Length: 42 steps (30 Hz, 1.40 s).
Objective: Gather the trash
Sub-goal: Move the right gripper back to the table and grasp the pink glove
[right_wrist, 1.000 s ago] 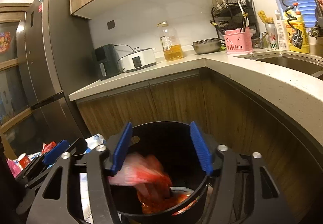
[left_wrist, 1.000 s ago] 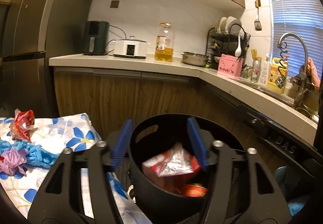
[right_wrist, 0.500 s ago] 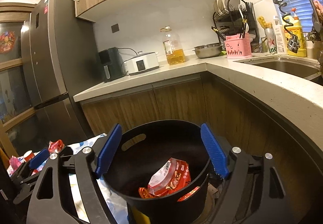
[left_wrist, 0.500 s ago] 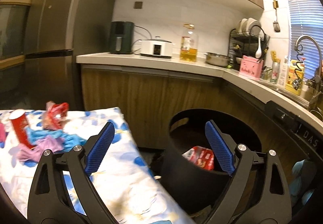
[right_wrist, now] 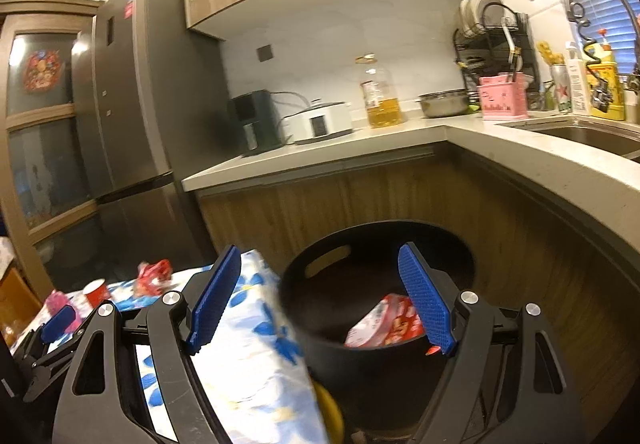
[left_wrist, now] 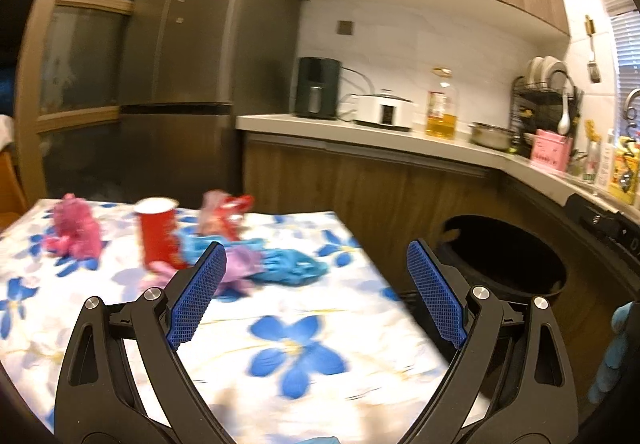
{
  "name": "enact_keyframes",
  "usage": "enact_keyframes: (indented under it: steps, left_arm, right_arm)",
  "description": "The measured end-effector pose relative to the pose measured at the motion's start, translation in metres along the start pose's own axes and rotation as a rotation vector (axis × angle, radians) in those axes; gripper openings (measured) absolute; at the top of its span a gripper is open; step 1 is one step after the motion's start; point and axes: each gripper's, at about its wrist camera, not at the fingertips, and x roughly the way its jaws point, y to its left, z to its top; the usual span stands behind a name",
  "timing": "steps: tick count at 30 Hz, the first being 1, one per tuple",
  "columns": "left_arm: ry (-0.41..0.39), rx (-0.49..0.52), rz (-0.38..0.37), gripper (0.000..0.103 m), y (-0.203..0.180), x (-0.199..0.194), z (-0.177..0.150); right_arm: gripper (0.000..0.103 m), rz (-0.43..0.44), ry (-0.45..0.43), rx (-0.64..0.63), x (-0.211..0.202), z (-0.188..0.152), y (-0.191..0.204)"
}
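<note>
My left gripper [left_wrist: 316, 288] is open and empty above the flowered tablecloth [left_wrist: 304, 332]. On the cloth lie a red paper cup [left_wrist: 158, 236], a red wrapper [left_wrist: 228, 215], pink crumpled trash [left_wrist: 74, 232], a purple wad [left_wrist: 240, 268] and blue gloves [left_wrist: 288, 264]. The black bin [left_wrist: 516, 256] stands to the right of the table. My right gripper [right_wrist: 316, 300] is open and empty above the black bin [right_wrist: 360, 324], which holds a red and white packet [right_wrist: 384, 320]. The red cup [right_wrist: 95, 291] and the red wrapper [right_wrist: 154, 276] show at the left.
A kitchen counter [right_wrist: 360, 147] runs behind the bin with an oil bottle [right_wrist: 382, 93], a white cooker [right_wrist: 320, 119] and a pink holder [right_wrist: 504, 99]. A steel fridge [left_wrist: 176, 83] stands behind the table. The sink [right_wrist: 592, 131] is at the right.
Both grippers opened wider. A red and white packet dropped into the bin. My left gripper swung left from above the bin to above the table.
</note>
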Motion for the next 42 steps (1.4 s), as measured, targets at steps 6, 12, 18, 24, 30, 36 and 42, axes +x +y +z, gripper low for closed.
enact_keyframes:
  steps: [6,12,18,24,30,36,42]
  left_arm:
    - [0.003,-0.042,0.097,0.090,0.052,-0.014,-0.006]
    - [0.005,-0.082,0.178,0.090,0.104,-0.026,-0.011]
    - [0.008,-0.109,0.234,0.090,0.141,-0.031,-0.012]
    - [-0.007,-0.162,0.273,0.090,0.173,-0.033,-0.012]
    - [-0.016,-0.184,0.284,0.090,0.192,-0.033,-0.011]
    - [-0.007,-0.215,0.273,0.090,0.206,-0.028,-0.013]
    - [0.003,-0.253,0.261,0.090,0.214,-0.026,-0.016]
  right_arm:
    - [0.079,0.070,0.036,-0.029,0.005,-0.016,0.042]
    - [0.079,0.153,0.087,-0.062,0.020,-0.036,0.090]
    - [0.077,0.222,0.131,-0.102,0.041,-0.056,0.137]
    - [0.071,0.265,0.183,-0.146,0.068,-0.071,0.172]
    - [0.062,0.287,0.222,-0.179,0.095,-0.084,0.198]
    - [0.049,0.305,0.276,-0.230,0.119,-0.094,0.220]
    - [0.036,0.310,0.327,-0.253,0.134,-0.104,0.227]
